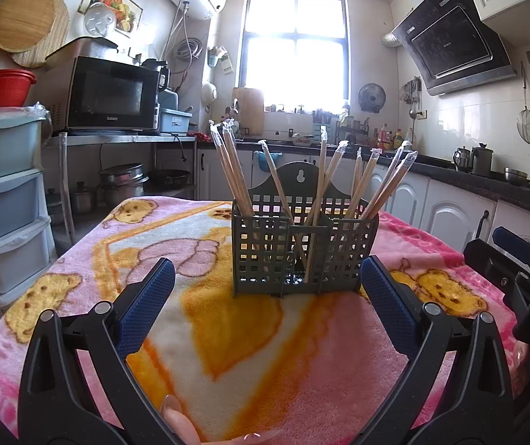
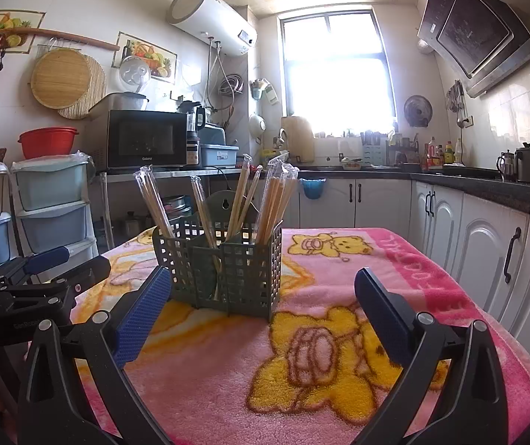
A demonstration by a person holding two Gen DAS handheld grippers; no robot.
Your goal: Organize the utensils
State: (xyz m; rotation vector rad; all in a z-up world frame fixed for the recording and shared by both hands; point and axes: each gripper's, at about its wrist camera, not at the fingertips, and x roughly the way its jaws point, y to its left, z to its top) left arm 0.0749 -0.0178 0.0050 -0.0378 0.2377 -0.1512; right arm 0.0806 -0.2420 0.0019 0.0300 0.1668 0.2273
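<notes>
left claw (image 1: 267,278): hovering low over blanket, blue-padded jaws spread wide, gripping nothing
right claw (image 2: 263,291): hovering low too, jaws spread wide, gripping nothing; showing at far right edge of left view, sitting just beside left claw
grey-green perforated plastic utensil caddy (image 1: 302,256): standing upright straight ahead of left claw, just beyond fingertips, centred between them; ahead and slightly left of right claw, near its left finger (image 2: 142,311)
plastic-wrapped wooden chopsticks (image 1: 233,174): standing tilted inside caddy, fanning out, wrapped tips poking above rim; spread over left, middle and right compartments; exact count per compartment cannot tell
pink and yellow fleece bear-print blanket (image 2: 324,345): lying flat under both claws and under caddy, covering table
fingertips of person (image 1: 175,413): showing at bottom edge behind left claw, holding its handle
black microwave oven (image 1: 111,92): sitting on metal shelf far ahead-left of left claw, well apart
bright window (image 1: 296,44): glaring far ahead, behind caddy
</notes>
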